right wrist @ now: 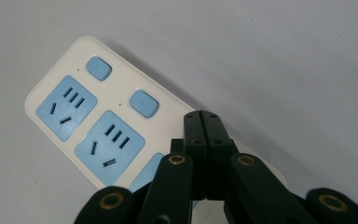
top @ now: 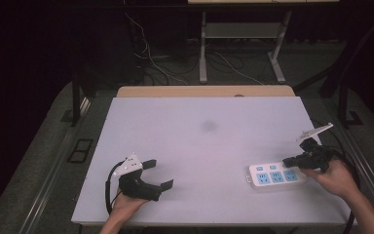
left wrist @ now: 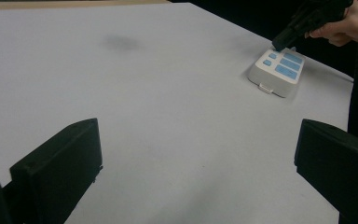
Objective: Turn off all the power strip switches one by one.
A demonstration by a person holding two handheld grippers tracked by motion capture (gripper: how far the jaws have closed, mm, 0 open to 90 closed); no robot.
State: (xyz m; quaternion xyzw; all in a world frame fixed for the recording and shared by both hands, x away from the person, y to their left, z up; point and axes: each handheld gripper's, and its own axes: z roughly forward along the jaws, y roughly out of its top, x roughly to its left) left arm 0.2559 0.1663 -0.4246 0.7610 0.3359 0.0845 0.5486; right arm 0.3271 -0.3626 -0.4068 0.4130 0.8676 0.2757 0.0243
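The right gripper (top: 290, 161), its black jaws pressed flat together with nothing between them, holds its tip over a white plastic power strip (right wrist: 93, 126) with rounded corners, pale-blue socket faces and small blue rocker switches, one switch hidden beneath the tip; contact cannot be told. No lettering is legible. The strip lies flat on the matt white table (top: 199, 146). Well apart, the left gripper (top: 158, 174) rests with its blocky jaws spread wide, empty.
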